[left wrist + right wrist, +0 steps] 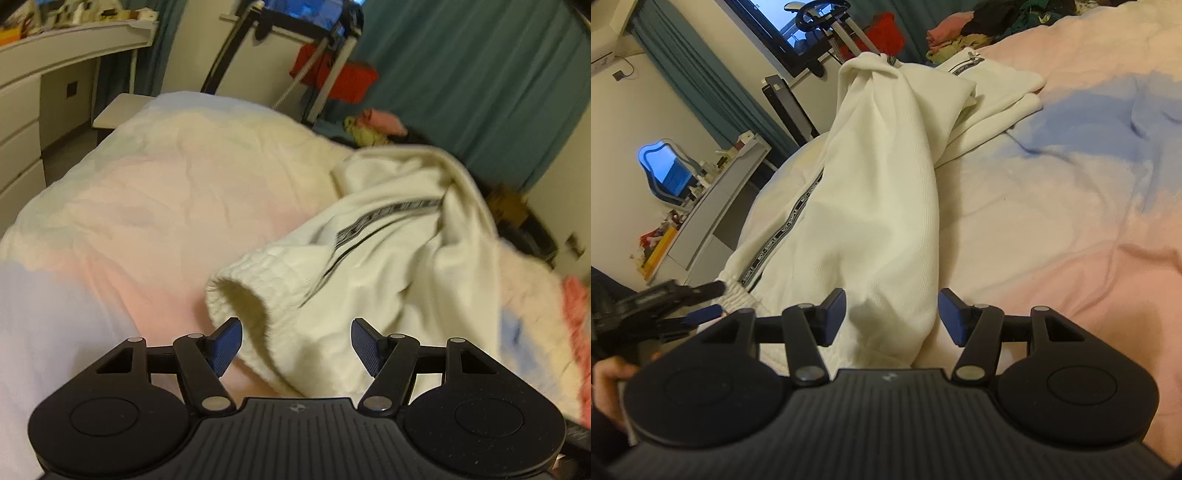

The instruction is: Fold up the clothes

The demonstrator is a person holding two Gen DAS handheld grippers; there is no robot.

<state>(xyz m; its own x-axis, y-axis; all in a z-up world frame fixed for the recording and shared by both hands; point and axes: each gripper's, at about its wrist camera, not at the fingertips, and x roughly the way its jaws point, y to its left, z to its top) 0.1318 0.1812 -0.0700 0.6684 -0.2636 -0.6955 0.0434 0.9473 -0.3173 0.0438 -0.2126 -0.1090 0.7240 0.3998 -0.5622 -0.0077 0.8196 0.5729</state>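
White garment (388, 258) lying bunched on the bed (147, 192), its black-lettered stripe (786, 225) running along one side. Left gripper (296, 341): jaws parted, ribbed cuff (236, 291) of the garment between them, pads clear of the cloth. Right gripper (892, 317): jaws parted astride a fold of the garment, nothing clamped. Clothes pile (990, 22) beyond the garment, at the bed's far edge.

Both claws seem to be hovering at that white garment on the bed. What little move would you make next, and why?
Probably close the left gripper on the ribbed cuff. Its jaws stand open with the cuff's edge between them, ungripped, and the white garment lies bunched on the bedspread.
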